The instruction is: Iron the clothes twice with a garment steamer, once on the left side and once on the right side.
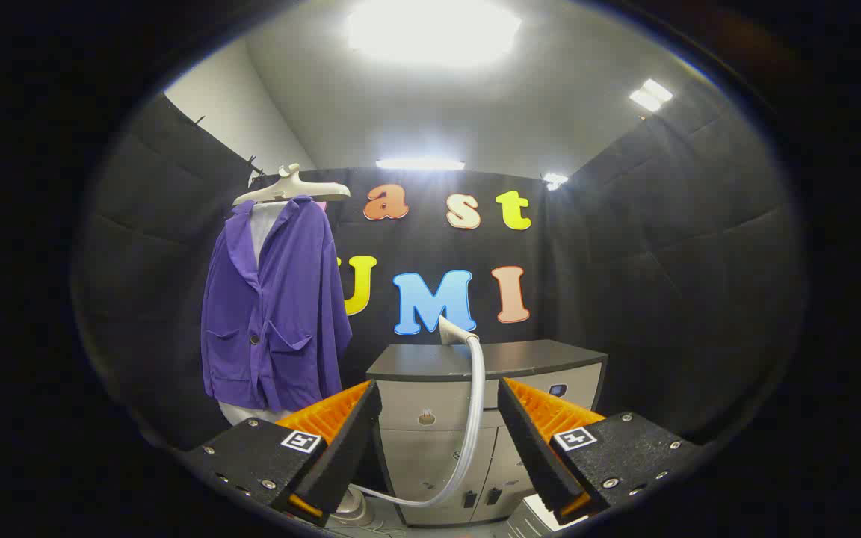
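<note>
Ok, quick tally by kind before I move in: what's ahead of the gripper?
Garments: 1, purple button-front jacket
Hangers: 1, cream plastic hanger
Steamers: 1, white steamer head on a pale curved hose
Cabinets: 1, dark-topped grey cabinet
Total: 4
The gripper is open, the hose running between its fingers, untouched.

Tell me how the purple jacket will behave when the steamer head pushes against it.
The purple jacket hangs loosely from a hanger, so it will probably swing and give way. Its fabric looks thin, likely floppy. The open gripper holds nothing.
</note>
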Demonstrator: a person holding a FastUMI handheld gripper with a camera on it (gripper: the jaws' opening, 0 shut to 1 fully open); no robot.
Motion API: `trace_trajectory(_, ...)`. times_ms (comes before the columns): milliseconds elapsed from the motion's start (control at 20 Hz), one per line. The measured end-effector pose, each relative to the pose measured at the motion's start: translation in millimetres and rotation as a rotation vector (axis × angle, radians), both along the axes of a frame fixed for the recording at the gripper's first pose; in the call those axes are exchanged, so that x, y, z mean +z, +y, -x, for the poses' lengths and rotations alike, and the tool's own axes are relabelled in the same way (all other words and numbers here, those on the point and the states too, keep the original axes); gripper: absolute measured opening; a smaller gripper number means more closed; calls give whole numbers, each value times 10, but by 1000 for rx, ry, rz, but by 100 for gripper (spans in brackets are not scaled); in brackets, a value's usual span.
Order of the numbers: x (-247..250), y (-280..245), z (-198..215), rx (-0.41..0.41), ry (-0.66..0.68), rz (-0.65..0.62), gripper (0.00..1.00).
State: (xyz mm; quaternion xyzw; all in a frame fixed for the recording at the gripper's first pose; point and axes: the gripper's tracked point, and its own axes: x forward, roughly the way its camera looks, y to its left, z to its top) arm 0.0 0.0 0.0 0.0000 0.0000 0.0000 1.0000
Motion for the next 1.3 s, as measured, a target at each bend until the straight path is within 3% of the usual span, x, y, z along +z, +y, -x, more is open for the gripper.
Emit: trace_trajectory(1300,288,247,52,-5,-23,10,96)
